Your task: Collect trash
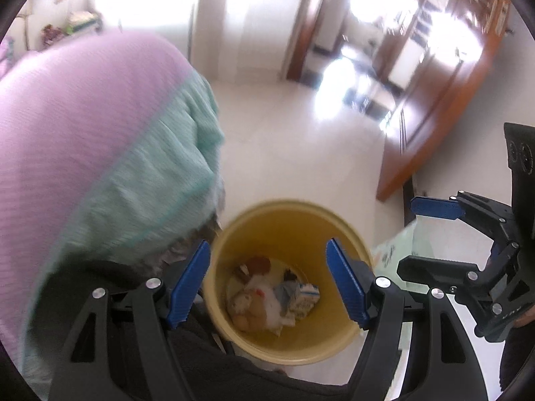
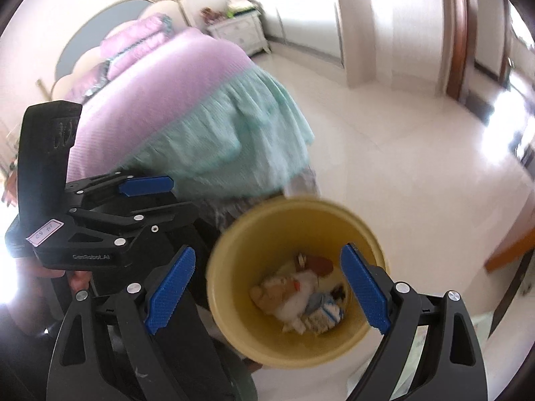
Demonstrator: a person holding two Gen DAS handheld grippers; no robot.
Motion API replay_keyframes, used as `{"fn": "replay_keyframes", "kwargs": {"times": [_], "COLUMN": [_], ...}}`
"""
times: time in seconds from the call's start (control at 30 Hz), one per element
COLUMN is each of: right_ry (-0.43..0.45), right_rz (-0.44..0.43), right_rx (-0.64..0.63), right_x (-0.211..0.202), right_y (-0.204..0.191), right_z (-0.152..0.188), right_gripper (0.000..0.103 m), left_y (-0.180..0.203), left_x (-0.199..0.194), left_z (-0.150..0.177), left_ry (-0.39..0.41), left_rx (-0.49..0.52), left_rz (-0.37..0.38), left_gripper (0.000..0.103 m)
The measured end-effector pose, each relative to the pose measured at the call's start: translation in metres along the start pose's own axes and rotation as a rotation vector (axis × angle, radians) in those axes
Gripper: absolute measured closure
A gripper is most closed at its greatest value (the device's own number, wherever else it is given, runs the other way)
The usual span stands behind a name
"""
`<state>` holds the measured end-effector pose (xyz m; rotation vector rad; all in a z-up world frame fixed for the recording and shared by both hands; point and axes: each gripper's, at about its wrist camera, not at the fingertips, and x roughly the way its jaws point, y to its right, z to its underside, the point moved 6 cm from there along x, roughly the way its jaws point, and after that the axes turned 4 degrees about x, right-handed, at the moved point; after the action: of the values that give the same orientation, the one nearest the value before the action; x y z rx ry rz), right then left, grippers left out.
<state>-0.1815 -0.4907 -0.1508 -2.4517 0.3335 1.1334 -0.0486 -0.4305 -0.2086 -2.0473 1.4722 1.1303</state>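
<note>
Left gripper [image 1: 267,282] spread wide, empty, poised above the yellow bin [image 1: 287,341] on the floor beside the bed [image 1: 83,127]; trash [image 1: 271,297] inside. Right view: right gripper [image 2: 267,295] likewise spread, framing the bin, likely to reach in.

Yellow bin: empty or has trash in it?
Has trash. The yellow bin holds crumpled paper and wrappers covering only its bottom; the walls above are bare in both wrist views.
</note>
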Motion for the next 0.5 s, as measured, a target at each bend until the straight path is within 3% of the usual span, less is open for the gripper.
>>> {"fn": "replay_keyframes", "kwargs": {"times": [0.2, 0.33, 0.5], "right_ry": [0.145, 0.228, 0.262], "right_rz": [-0.049, -0.126, -0.215], "right_rx": [-0.126, -0.215, -0.329], "right_x": [-0.026, -0.034, -0.032], "right_y": [-0.060, -0.112, -0.170], "right_z": [-0.038, -0.058, -0.076], "right_gripper": [0.014, 0.013, 0.013], "left_y": [-0.027, -0.057, -0.093], "left_x": [-0.073, -0.128, -0.187], "left_z": [-0.012, -0.010, 0.004], "left_ry": [0.182, 0.294, 0.381], "left_rx": [-0.054, -0.110, -0.178], "left_rz": [-0.111, -0.218, -0.351], "left_gripper": [0.018, 0.015, 0.015]}}
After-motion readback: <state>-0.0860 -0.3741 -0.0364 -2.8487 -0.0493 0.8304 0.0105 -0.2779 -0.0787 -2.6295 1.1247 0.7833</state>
